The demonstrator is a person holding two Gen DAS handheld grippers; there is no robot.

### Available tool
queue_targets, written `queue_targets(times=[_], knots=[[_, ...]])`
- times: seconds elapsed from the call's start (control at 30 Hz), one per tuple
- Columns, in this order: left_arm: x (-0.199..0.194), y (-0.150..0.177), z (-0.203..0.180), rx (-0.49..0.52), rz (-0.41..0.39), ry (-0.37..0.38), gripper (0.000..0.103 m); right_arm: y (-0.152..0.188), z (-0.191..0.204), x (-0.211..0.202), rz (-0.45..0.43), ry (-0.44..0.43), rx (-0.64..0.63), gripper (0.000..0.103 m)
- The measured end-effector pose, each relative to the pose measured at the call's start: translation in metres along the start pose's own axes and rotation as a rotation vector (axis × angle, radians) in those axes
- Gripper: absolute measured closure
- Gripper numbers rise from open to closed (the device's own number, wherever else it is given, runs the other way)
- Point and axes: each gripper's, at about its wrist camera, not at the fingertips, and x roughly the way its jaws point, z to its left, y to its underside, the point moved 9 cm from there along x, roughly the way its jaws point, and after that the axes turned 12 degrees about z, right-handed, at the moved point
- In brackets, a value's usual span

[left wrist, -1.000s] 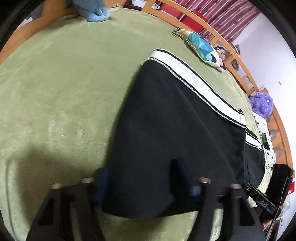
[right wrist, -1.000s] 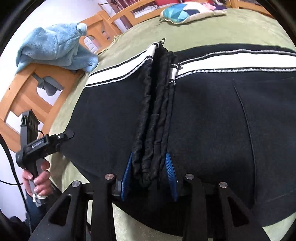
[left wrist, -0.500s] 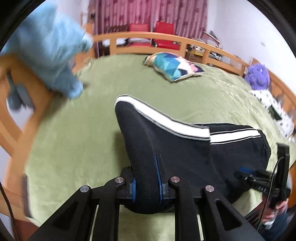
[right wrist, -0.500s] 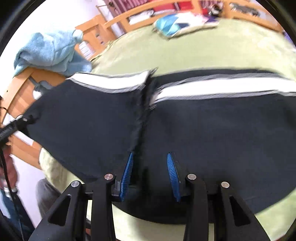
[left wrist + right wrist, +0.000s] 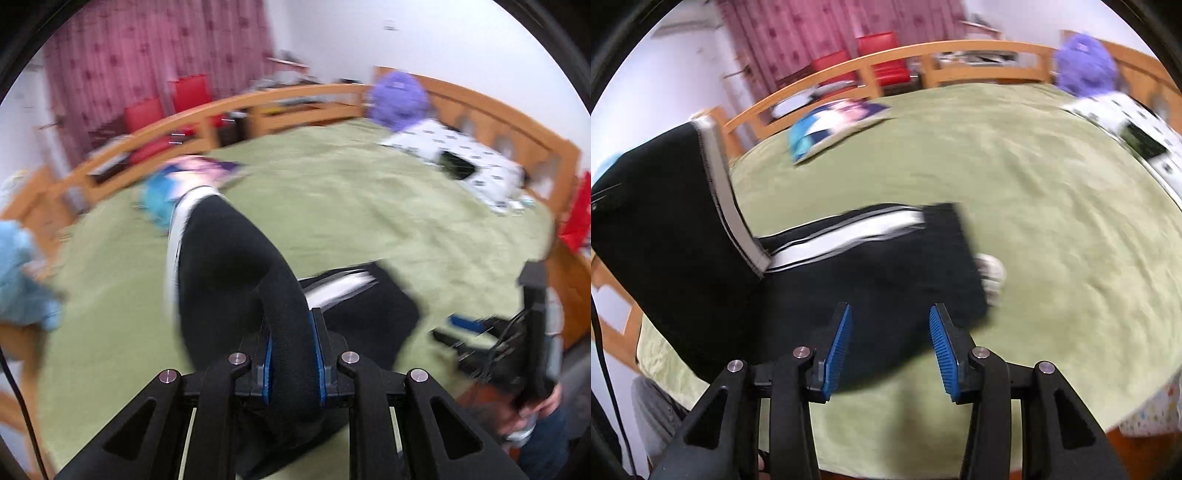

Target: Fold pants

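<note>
Black pants (image 5: 221,258) with a white side stripe lie on the green bed cover (image 5: 369,221). My left gripper (image 5: 291,332) holds a thick fold of the black fabric between its blue pads and carries it raised above the bed; its jaws are opening slightly while the pads still press on the cloth. In the right wrist view the lifted part (image 5: 665,203) hangs at the left, and the rest of the pants (image 5: 868,266) lies flat. My right gripper (image 5: 890,314) hovers over that flat part, jaws opening, pads clear of the cloth. The right gripper (image 5: 480,332) shows blurred at the bed's edge.
A colourful pillow (image 5: 831,122), a purple plush toy (image 5: 1082,62) and a white patterned cloth (image 5: 461,155) lie toward the far side. A blue towel (image 5: 22,273) hangs on the wooden rail at left. A person's hand (image 5: 528,417) grips the right tool.
My left gripper shut on the end of the pants, rose and swung it across. My right gripper let go of the bunched fabric and widened, and both views swept along the bed.
</note>
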Motion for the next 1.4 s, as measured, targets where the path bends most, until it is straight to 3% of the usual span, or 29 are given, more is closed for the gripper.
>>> queue_targets(times=[0.1,0.13,0.23,0.33,0.43,0.53,0.57,0.6,0.63,0.67,0.73,0.8,0.87,0.97,1.0,1.1,1.17,1.2,1.27,1.33,1.4], knots=[[0.012,-0.013,-0.049,0.045,-0.031,0.167,0.079,0.012,-0.035,0.002,0.033,-0.001,0.075,0.059],[0.013,-0.01,-0.056,0.049,-0.03,0.166,0.076,0.014,-0.042,0.004,0.04,-0.002,0.092,0.059],[0.02,-0.003,-0.053,0.054,-0.037,0.102,0.071,0.017,-0.047,0.003,0.022,-0.03,0.108,0.059],[0.039,0.01,-0.029,0.022,0.016,0.042,0.069,0.008,-0.04,0.008,-0.016,-0.129,0.122,0.056],[0.058,0.032,0.008,-0.05,0.075,0.007,0.067,0.0,-0.026,0.028,0.003,-0.194,0.119,0.051],[0.074,0.063,0.049,-0.133,0.133,-0.019,0.056,-0.006,-0.008,0.065,0.064,-0.141,0.068,0.046],[0.08,0.075,0.062,-0.159,0.151,-0.029,0.056,-0.004,-0.005,0.085,0.126,-0.103,0.051,0.048],[0.086,0.088,0.076,-0.185,0.172,-0.04,0.056,-0.001,-0.002,0.098,0.184,-0.088,0.045,0.065],[0.09,0.097,0.085,-0.205,0.188,-0.044,0.056,0.006,0.007,0.113,0.258,-0.104,0.019,0.072],[0.096,0.108,0.095,-0.231,0.207,-0.044,0.056,0.007,0.012,0.114,0.262,-0.085,-0.011,0.083],[0.108,0.127,0.11,-0.286,0.24,-0.026,0.056,0.002,0.023,0.097,0.225,-0.064,-0.105,0.087],[0.116,0.137,0.115,-0.317,0.258,-0.001,0.056,-0.016,0.032,0.063,0.133,-0.142,-0.127,0.088],[0.121,0.143,0.116,-0.345,0.262,0.035,0.056,-0.039,0.027,0.037,0.05,-0.218,-0.067,0.087],[0.122,0.146,0.107,-0.343,0.243,0.095,0.051,-0.052,0.003,0.047,0.056,-0.111,-0.038,0.087],[0.121,0.146,0.104,-0.336,0.236,0.106,0.045,-0.049,-0.008,0.062,0.092,-0.072,-0.029,0.087],[0.123,0.152,0.09,-0.299,0.227,0.122,0.042,-0.031,-0.033,0.107,0.198,-0.054,0.03,0.081],[0.125,0.155,0.084,-0.278,0.241,0.127,0.042,-0.026,-0.035,0.104,0.181,-0.06,0.03,0.081],[0.124,0.156,0.081,-0.267,0.243,0.133,0.042,-0.029,-0.035,0.093,0.148,-0.03,0.018,0.088],[0.121,0.156,0.077,-0.256,0.233,0.153,0.042,-0.035,-0.033,0.073,0.073,-0.03,0.032,0.093],[0.123,0.158,0.071,-0.241,0.233,0.176,0.041,-0.034,-0.029,0.064,0.051,-0.036,0.039,0.093],[0.133,0.167,0.064,-0.24,0.25,0.186,0.04,-0.027,-0.026,0.078,0.1,0.016,-0.001,0.084]])
